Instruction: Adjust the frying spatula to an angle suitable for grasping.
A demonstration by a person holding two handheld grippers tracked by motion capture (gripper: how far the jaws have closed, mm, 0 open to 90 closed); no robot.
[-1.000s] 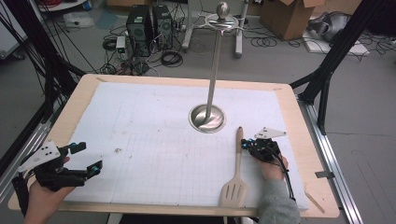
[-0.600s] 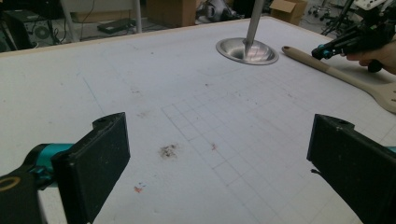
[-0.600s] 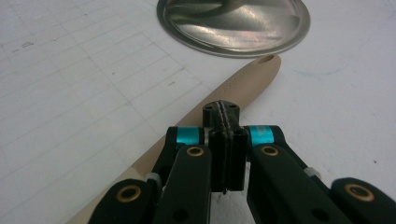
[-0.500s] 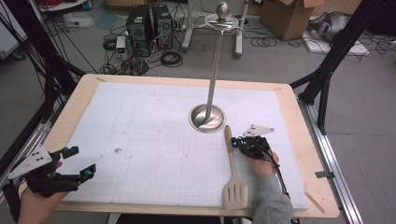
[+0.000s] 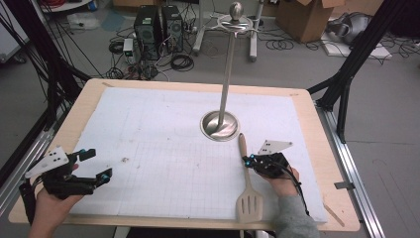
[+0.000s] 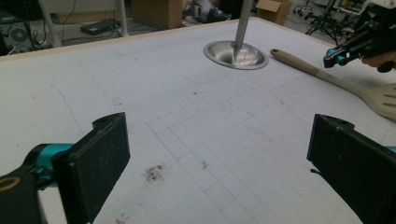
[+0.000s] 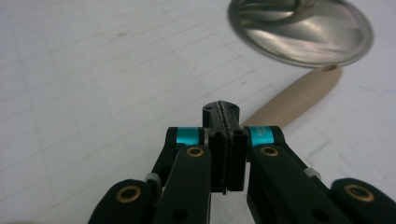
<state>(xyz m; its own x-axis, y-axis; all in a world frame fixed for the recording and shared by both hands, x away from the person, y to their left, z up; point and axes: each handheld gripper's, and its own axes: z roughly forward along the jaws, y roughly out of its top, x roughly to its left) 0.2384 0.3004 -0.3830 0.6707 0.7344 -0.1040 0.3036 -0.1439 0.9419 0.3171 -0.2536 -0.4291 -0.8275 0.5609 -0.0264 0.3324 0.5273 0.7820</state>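
Slotted spatula [image 5: 246,181]: light, stiff, probably wooden (blurry). Best taken mid-handle, twelve o'clock of blade. Right gripper [image 7: 225,140] fingers pressed together, empty; left gripper [image 6: 219,172] spread wide, empty.

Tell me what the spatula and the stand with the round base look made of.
Spatula: one matte beige piece, slotted blade; wood or plastic, can't tell. Stand: polished metal, likely steel, with mirror-like reflections in its dished base.
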